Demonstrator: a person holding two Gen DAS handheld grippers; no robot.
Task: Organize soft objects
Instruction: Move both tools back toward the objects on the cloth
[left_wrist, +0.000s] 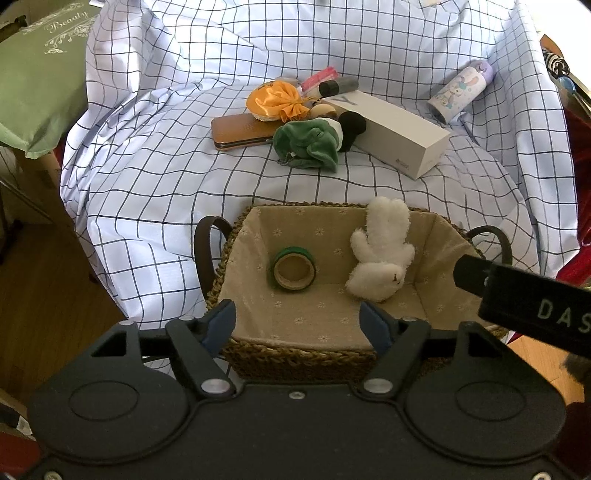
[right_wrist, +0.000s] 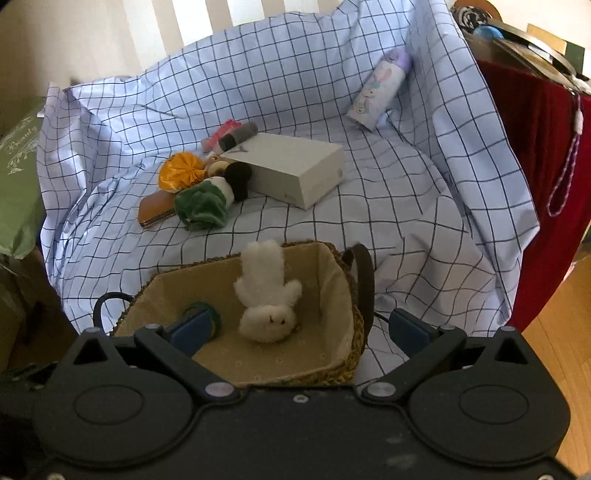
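Note:
A white plush bunny (left_wrist: 382, 251) lies head-down inside a woven basket (left_wrist: 295, 360) with a beige floral lining, beside a green tape roll (left_wrist: 294, 267). It also shows in the right wrist view (right_wrist: 267, 293), in the basket (right_wrist: 332, 374). A green plush pouch (left_wrist: 310, 142) and an orange satin pouch (left_wrist: 275, 99) lie on the checked cloth behind. My left gripper (left_wrist: 299, 325) is open and empty over the basket's near rim. My right gripper (right_wrist: 299, 332) is open and empty above the basket; part of it shows in the left wrist view (left_wrist: 517, 291).
On the checked cloth (left_wrist: 147, 166) lie a white box (left_wrist: 399, 133), a brown leather case (left_wrist: 240, 131), a patterned bottle (left_wrist: 461, 90), a black round-headed item (left_wrist: 351, 129) and small tubes (left_wrist: 332, 83). A green cushion (left_wrist: 33, 85) sits left; red fabric (right_wrist: 535, 166) hangs right.

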